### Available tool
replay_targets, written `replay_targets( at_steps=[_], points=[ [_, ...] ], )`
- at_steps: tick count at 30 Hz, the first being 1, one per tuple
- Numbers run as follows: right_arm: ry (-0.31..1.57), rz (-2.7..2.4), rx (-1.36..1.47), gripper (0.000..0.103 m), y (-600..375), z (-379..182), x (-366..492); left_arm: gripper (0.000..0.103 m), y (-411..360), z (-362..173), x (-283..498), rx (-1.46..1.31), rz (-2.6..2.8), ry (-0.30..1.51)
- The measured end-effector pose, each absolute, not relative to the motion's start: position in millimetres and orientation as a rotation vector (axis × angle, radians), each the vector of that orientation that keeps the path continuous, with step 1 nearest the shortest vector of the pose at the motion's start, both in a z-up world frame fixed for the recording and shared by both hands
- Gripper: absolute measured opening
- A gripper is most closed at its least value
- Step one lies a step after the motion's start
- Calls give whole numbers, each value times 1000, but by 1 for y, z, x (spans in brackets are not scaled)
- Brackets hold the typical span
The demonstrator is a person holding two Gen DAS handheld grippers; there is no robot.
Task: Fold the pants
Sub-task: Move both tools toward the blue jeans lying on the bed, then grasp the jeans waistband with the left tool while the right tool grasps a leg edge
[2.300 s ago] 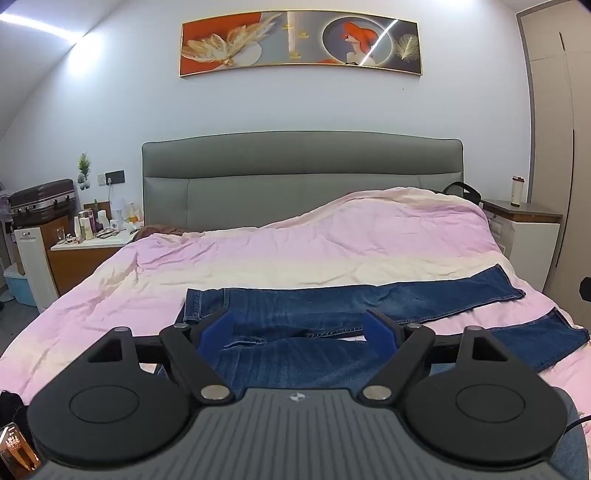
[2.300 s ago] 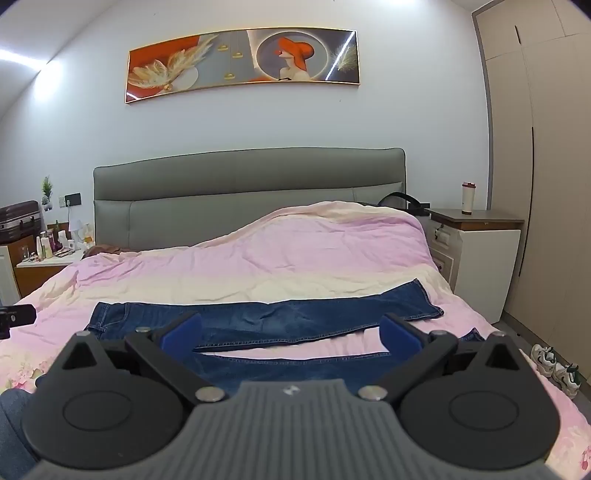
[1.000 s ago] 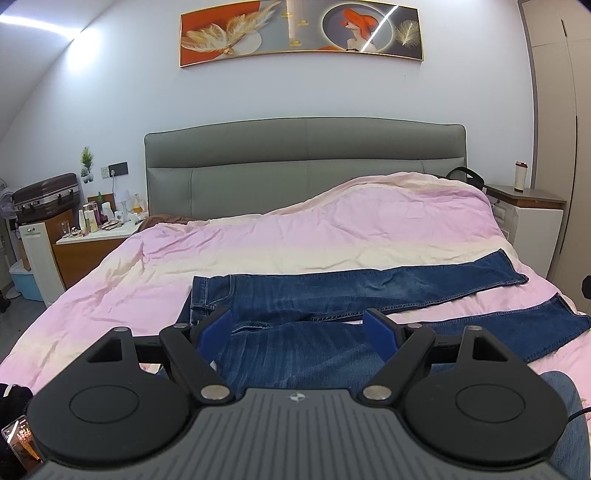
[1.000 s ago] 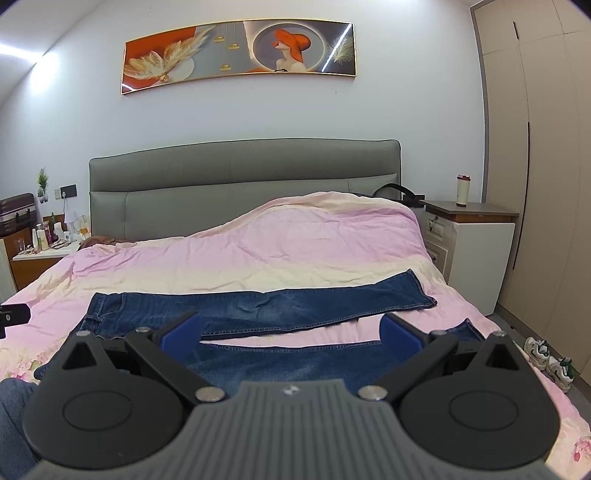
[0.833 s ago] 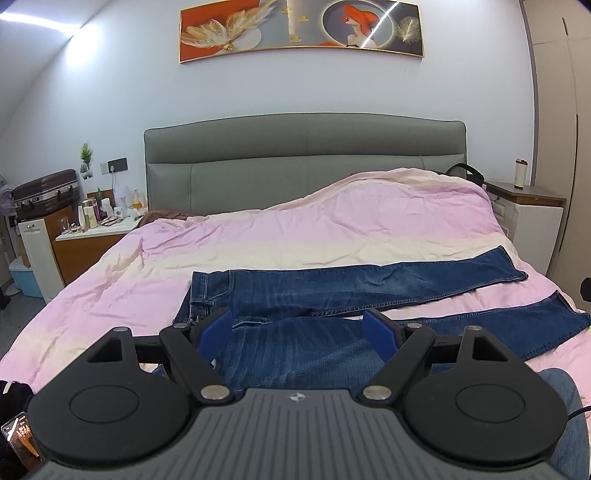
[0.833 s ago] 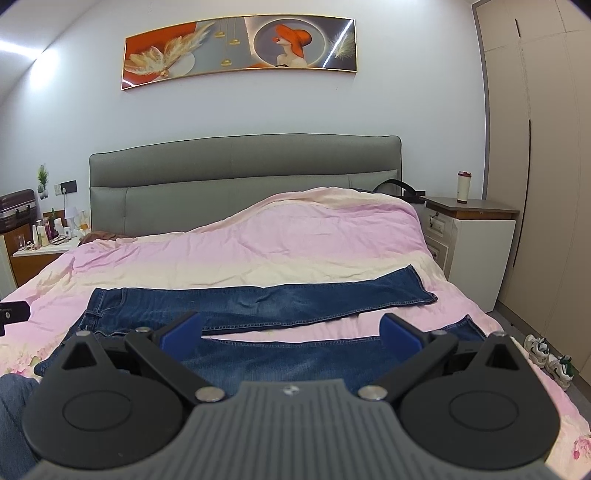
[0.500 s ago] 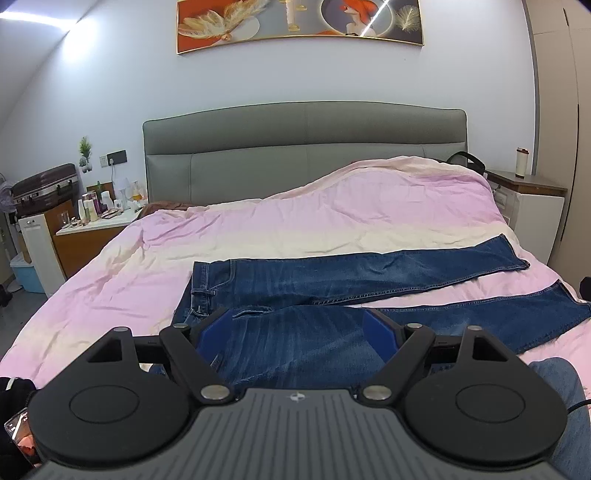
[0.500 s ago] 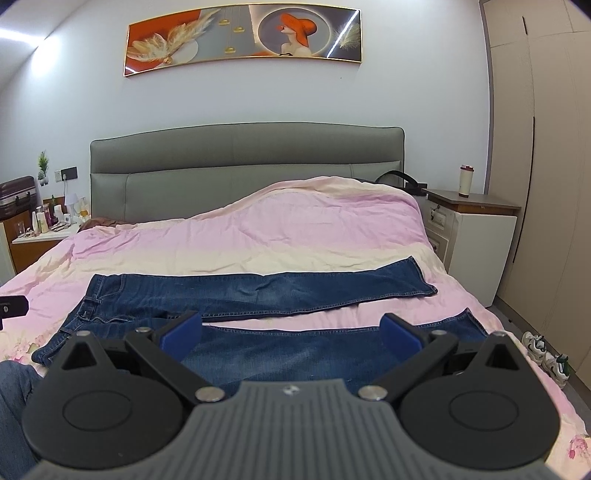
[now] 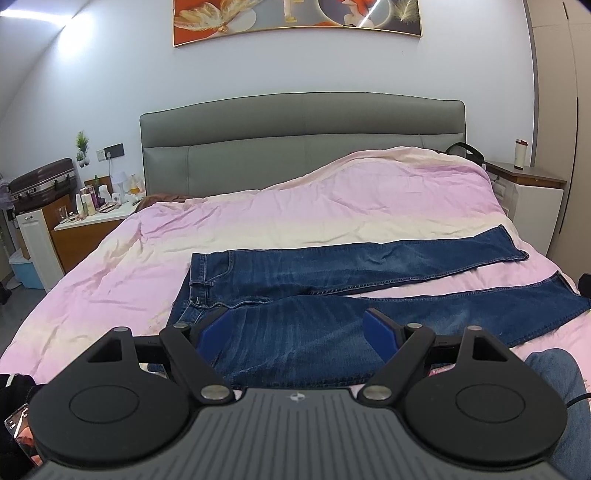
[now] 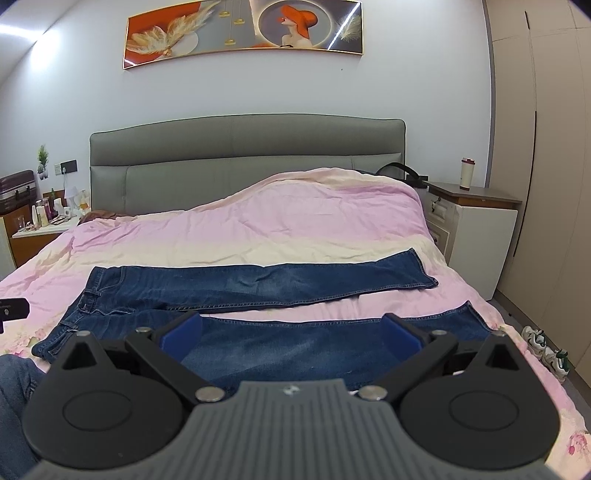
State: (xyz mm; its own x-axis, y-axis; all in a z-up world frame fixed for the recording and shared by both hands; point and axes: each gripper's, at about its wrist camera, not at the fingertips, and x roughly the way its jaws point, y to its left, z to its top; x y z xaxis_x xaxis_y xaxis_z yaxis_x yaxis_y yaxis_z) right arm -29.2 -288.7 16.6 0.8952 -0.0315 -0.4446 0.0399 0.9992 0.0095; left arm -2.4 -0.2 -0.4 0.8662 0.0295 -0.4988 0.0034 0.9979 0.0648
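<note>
Denim jeans [image 9: 332, 280] flat on pink duvet [image 9: 295, 206], long axis left-right, waist left. Left gripper [image 9: 299, 326] nearer waist, right gripper [image 10: 291, 334] nearer hems; both wide open, empty.

Black tool [image 9: 297, 332], blue fingertips [image 9: 380, 328]

Pink duvet [image 9: 258, 229], grey headboard [image 9: 303, 147], painting [image 10: 243, 33], 2 nightstands.
</note>
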Motion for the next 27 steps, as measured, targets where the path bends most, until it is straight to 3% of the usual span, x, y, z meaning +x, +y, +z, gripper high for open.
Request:
replay_targets(
  at_steps=[27],
  points=[
    [475,-18,28,98,-289,14,-23,94,0,-6,2,57,8,547]
  ],
)
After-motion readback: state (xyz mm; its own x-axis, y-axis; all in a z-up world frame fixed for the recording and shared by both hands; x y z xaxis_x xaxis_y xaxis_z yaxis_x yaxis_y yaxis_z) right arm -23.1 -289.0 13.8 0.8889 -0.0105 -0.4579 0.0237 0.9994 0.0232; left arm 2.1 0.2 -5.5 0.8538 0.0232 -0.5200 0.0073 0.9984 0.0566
